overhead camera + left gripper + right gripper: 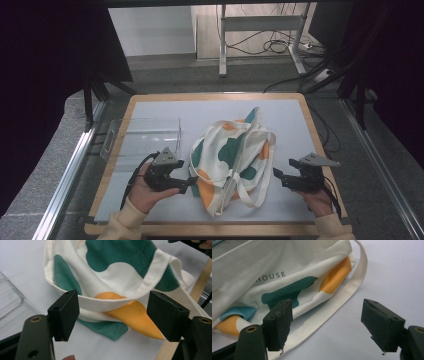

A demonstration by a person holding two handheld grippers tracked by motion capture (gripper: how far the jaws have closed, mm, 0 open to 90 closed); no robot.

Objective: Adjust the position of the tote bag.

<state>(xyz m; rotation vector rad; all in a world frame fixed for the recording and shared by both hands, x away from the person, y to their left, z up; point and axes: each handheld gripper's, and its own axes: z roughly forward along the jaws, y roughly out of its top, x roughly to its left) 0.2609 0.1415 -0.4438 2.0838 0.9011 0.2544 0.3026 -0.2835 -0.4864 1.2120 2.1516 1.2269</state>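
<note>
Bag: the cream cloth tote bag with green and orange patches (232, 160) lies crumpled in the middle of the white-topped table (165, 107), between your two hands, with its long cream strap (250, 197) looping out toward you.

Left hand-held gripper (186, 184): its jaws stand wide apart and hold nothing. In the left gripper view the folded cream rim of the bag (105, 303) lies just in front of them.

Right hand-held gripper (276, 176): also wide and empty, near the bag's right side but apart from it. In the right gripper view the strap (342, 302) runs between the jaws, lower down on the table.

Step in hand: I judge you are about to take the bag at its edge from both sides.

How to do it well: push the left jaws over the rim until the cloth sits deep between the pads, then close. Take one layer of the rim if you want to open the mouth; I cannot tell how many layers are folded there.

Right side: decide between strap and bag body before you close, because the strap can slip in alone.

Around: a clear plastic tray (145, 135) stands at the left of the bag, just behind your left hand. Keep your elbow away from it.

In the way: nothing lies between the jaws and the cloth.
</note>
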